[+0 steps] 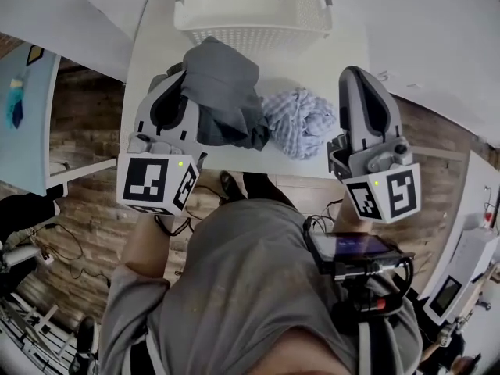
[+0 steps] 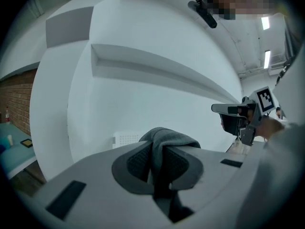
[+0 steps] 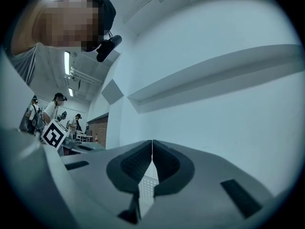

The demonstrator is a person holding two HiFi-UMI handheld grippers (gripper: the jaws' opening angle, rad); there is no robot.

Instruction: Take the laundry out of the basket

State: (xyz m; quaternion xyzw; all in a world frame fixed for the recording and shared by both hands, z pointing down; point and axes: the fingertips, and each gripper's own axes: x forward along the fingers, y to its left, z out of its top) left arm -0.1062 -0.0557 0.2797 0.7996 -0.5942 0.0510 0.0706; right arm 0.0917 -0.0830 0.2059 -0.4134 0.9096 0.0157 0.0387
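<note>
In the head view a dark grey garment (image 1: 225, 92) hangs over the white table (image 1: 156, 37), just in front of the white laundry basket (image 1: 250, 6). My left gripper (image 1: 181, 80) is shut on a fold of it, and in the left gripper view the grey cloth (image 2: 167, 138) bulges up between the pads. A blue-and-white checked cloth (image 1: 301, 119) lies bunched on the table beside it. To its right my right gripper (image 1: 355, 73) hovers shut. Nothing sits between the right gripper (image 3: 152, 149) pads in its own view. The basket's inside looks empty where it shows.
The table's near edge runs just under both grippers, with brick floor (image 1: 86, 108) and cables below. A light blue table (image 1: 23, 116) stands at the left. A white wall with a ledge (image 2: 157, 66) rises behind the basket. Other people stand far off.
</note>
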